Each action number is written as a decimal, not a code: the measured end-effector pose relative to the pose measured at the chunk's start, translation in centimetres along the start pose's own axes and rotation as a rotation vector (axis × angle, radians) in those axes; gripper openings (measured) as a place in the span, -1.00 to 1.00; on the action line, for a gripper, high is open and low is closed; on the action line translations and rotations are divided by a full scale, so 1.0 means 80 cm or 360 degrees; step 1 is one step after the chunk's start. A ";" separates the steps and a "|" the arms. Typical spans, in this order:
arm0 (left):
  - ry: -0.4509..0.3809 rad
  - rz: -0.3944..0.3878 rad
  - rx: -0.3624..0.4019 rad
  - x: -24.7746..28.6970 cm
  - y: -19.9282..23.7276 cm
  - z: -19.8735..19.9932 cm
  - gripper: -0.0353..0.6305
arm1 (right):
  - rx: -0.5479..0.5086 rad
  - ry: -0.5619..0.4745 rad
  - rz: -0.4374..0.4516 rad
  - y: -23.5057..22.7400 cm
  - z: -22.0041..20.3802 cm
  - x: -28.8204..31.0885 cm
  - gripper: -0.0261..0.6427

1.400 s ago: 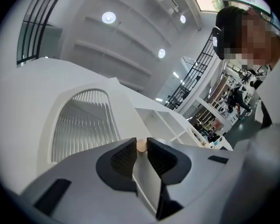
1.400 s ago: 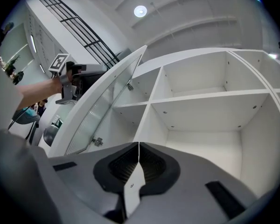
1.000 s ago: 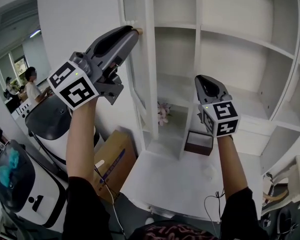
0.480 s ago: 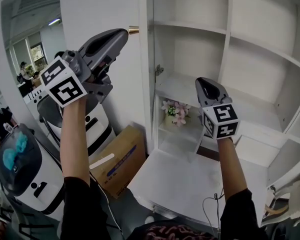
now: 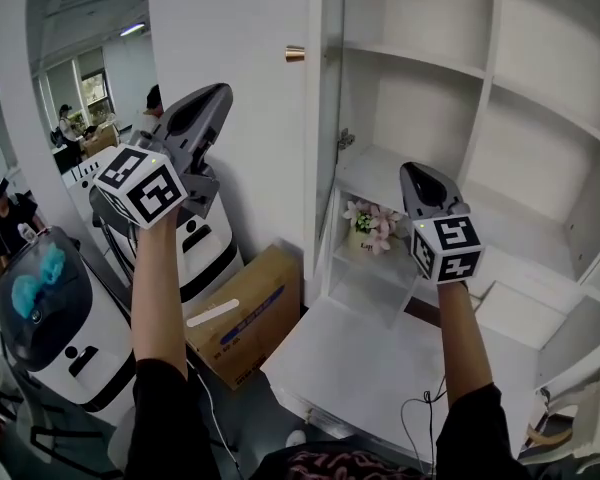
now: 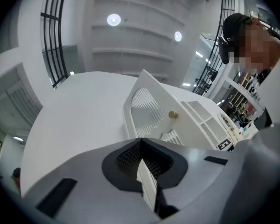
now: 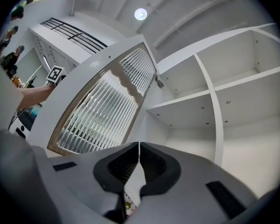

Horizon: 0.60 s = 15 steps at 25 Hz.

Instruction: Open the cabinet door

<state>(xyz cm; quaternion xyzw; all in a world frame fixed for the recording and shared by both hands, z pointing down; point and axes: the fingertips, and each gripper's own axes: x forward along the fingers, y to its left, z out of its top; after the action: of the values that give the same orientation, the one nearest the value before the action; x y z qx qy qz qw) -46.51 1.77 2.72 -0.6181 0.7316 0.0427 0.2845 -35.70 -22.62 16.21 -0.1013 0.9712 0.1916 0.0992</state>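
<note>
- Now the cabinet door (image 5: 318, 168) stands swung out from the white cabinet (image 5: 500, 78). It hangs on the left side of the opening, and a hinge (image 5: 345, 140) shows at its rear edge.
- Its long axis runs upright. In the head view the panel is seen almost edge-on, with its free edge pointing out of the cabinet toward the person and its outer face turned left.
- A small brass knob (image 5: 295, 53) sticks out leftward from that outer face, near the free edge and high in the view.
- From the right gripper view, the door's inner side shows a ribbed glass pane (image 7: 107, 106) set in a white frame.
- The left gripper (image 5: 220, 90) is held up to the left of the door, below and left of the knob and clear of it. Its jaws have just been closing and now press together with nothing between them.
- The right gripper (image 5: 412, 168) is raised before the open shelves, right of the door and apart from it. Its jaws meet too, pinching nothing.
- A pot of pink flowers (image 5: 370, 220) sits on a low shelf just inside the opening, between the door and the right gripper in the head view.
- A cardboard box (image 5: 250, 313) lies on the floor left of the cabinet, beside white rounded machines (image 5: 50, 318).
- A person (image 5: 2, 208) stands far off at the left edge.
</note>
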 end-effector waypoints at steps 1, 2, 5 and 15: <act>-0.0012 0.0034 0.0000 -0.007 -0.001 -0.002 -0.85 | -0.0003 -0.0004 -0.0004 0.000 0.001 -0.002 -0.88; -0.0019 0.0069 0.0009 -0.015 -0.005 -0.004 -0.85 | -0.0007 -0.0008 -0.0012 -0.001 0.002 -0.004 -0.88; -0.0020 0.0220 0.0107 -0.042 -0.025 -0.014 -0.85 | -0.0007 -0.0016 -0.0037 -0.005 0.004 -0.013 -0.88; -0.0001 0.0574 0.0000 -0.108 -0.084 -0.064 -0.85 | -0.0003 0.0007 -0.0074 -0.017 -0.003 -0.051 -0.88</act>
<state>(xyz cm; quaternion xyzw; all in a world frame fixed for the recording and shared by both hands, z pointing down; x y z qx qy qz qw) -41.48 5.70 13.05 -0.4769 0.8304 0.0931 0.2725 -31.53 -23.29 16.88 -0.1243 0.9686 0.1900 0.1014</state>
